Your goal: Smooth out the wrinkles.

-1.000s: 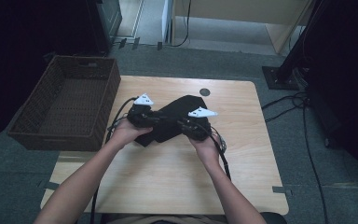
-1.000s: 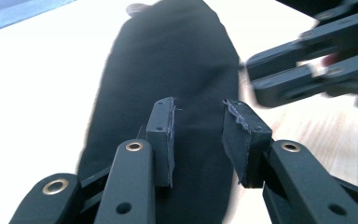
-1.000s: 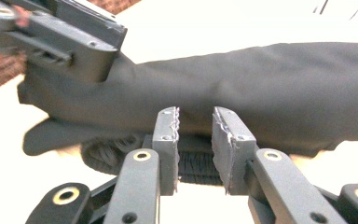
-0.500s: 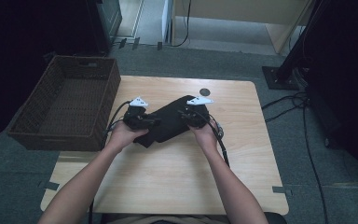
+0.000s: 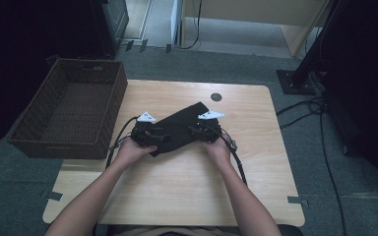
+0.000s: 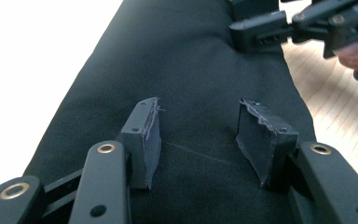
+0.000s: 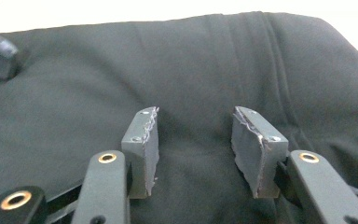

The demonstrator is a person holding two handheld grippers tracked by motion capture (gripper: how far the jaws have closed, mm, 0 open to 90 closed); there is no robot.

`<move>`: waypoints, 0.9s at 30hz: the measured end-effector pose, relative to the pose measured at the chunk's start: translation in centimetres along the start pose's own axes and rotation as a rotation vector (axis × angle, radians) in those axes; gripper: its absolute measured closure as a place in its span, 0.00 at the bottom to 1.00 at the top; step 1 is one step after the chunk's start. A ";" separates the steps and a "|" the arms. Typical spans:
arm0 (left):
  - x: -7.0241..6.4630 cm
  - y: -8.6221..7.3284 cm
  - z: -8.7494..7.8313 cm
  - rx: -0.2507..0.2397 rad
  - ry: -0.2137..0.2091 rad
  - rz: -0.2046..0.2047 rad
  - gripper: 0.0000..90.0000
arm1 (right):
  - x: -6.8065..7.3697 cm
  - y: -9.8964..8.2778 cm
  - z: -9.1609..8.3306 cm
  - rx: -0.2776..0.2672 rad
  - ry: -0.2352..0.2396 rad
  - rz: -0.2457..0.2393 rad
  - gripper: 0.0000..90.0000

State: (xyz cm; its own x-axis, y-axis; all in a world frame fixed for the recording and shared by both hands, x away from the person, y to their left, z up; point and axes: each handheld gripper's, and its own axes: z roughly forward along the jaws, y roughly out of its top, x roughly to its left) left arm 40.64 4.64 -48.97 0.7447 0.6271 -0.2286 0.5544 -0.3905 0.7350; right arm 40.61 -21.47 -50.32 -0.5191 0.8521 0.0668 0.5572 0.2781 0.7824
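A black cloth (image 5: 177,129) lies folded on the wooden table (image 5: 216,182), slanting from the near left to the far right. My left gripper (image 5: 153,138) is at its left end and my right gripper (image 5: 198,132) at its right end, tips facing each other. In the left gripper view the left gripper (image 6: 198,112) stands open over the cloth (image 6: 191,56), pads apart and clear of the flat fabric, with the right gripper (image 6: 261,30) farther off. The right gripper (image 7: 196,121) is likewise open over the cloth (image 7: 191,60). Both pairs of jaws have just been opening, with no fold pinched between them.
A dark wicker basket (image 5: 74,108) stands at the table's left edge. A small black round mark (image 5: 216,97) sits near the far edge. Cables (image 5: 320,113) lie on the floor to the right. Bare wood lies in front of the cloth.
Both hands have come down and the cloth now lies flatter on the table. Both grippers' jaws have opened from a tighter stance.
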 end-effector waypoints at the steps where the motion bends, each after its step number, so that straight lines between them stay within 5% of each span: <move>1: 0.1 0.0 0.1 -0.004 -0.003 -0.004 0.55 | 0.2 -0.2 -0.2 -0.001 -0.004 -0.005 0.57; 10: 0.8 0.8 0.0 0.009 0.025 0.015 0.54 | 1.9 -2.2 -2.2 0.011 -0.006 -0.027 0.58; 14: 0.9 0.9 -1.3 0.005 0.035 0.034 0.54 | 2.5 -2.7 -3.7 0.022 0.044 -0.006 0.61; 21: 0.8 1.6 -3.6 -0.028 0.043 0.019 0.58 | 1.5 -0.5 -5.8 -0.069 0.048 0.033 0.77; 24: 0.2 1.3 -3.7 -0.012 0.026 0.020 0.62 | 1.3 0.6 -5.2 -0.068 0.013 0.011 0.84; 27: -0.1 0.1 -3.0 0.007 0.035 0.015 0.54 | 0.8 0.8 -3.9 -0.054 0.013 0.052 0.85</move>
State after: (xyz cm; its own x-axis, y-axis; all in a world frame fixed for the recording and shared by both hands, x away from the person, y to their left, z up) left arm 39.50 6.51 -46.94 0.7393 0.6445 -0.1952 0.5463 -0.4045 0.7334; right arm 38.16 -22.28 -47.20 -0.4986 0.8590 0.1161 0.5482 0.2088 0.8099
